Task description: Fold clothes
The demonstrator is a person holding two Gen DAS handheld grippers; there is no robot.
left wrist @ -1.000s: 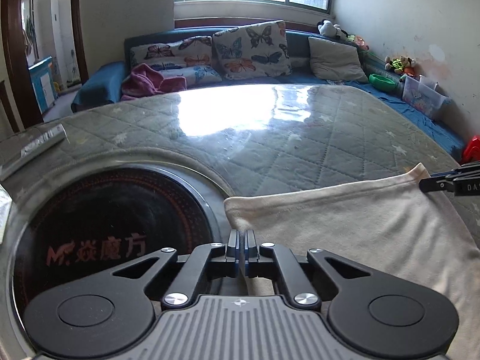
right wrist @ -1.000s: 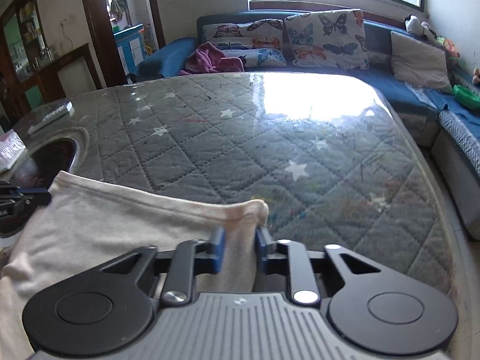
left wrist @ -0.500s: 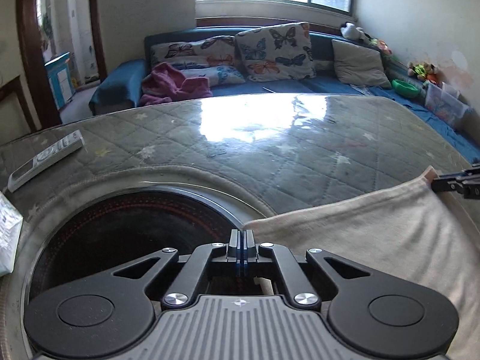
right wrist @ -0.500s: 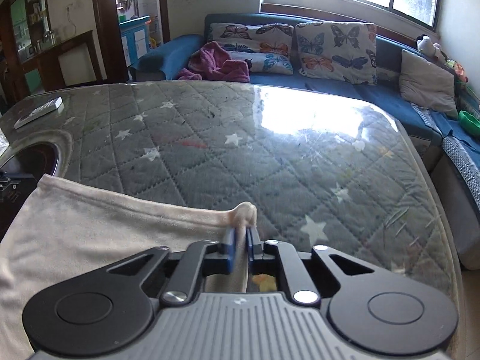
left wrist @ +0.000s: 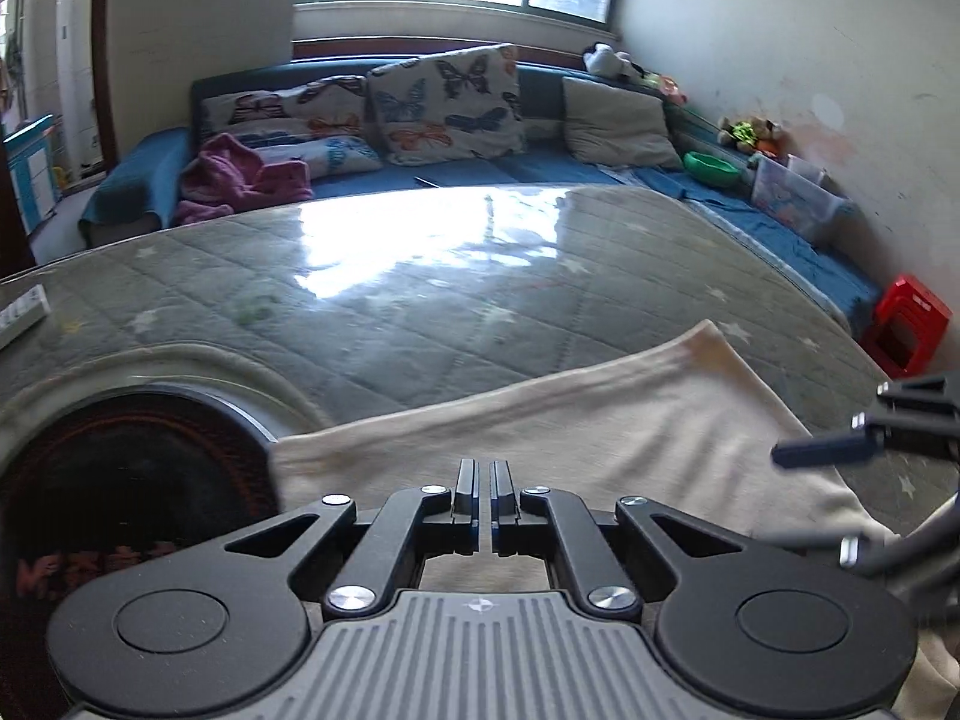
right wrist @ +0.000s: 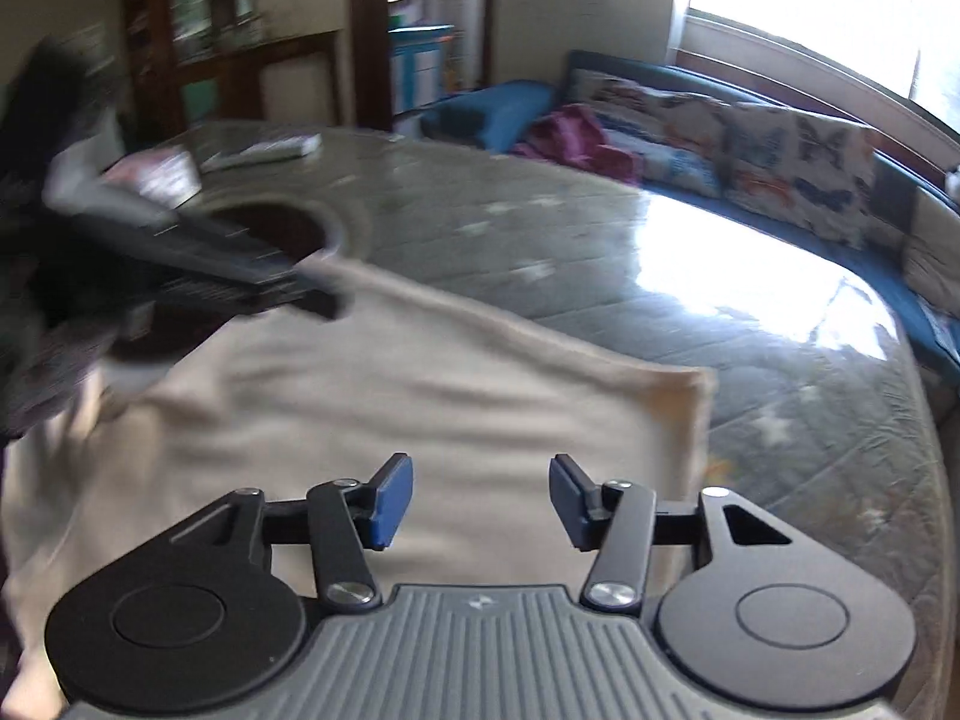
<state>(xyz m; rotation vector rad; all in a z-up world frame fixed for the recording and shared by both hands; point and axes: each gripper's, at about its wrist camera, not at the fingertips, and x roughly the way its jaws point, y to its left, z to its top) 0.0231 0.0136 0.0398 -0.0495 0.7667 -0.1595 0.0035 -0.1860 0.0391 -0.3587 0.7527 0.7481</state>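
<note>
A cream cloth (left wrist: 600,420) (right wrist: 420,408) lies spread flat on the quilted, glass-topped table (left wrist: 450,312). My left gripper (left wrist: 483,480) is shut just above the cloth's near part, and I see nothing pinched between its fingers. In the right wrist view it shows blurred at the cloth's far left corner (right wrist: 324,300). My right gripper (right wrist: 480,492) hovers over the cloth near its right edge. Its jaws are opening, with nothing between the blue pads (right wrist: 390,498). It also shows at the right edge of the left wrist view (left wrist: 840,498).
A round dark hob (left wrist: 120,480) is set into the table left of the cloth. A remote (right wrist: 264,147) and papers lie at the far left. Behind the table runs a blue sofa (left wrist: 540,168) with cushions and a pink garment (left wrist: 240,180). A red stool (left wrist: 906,324) stands at the right.
My right gripper has let go of the cloth's right corner, opened, rolled and pulled back. That corner now lies flat on the table. My left gripper has shifted over the cloth, still shut.
</note>
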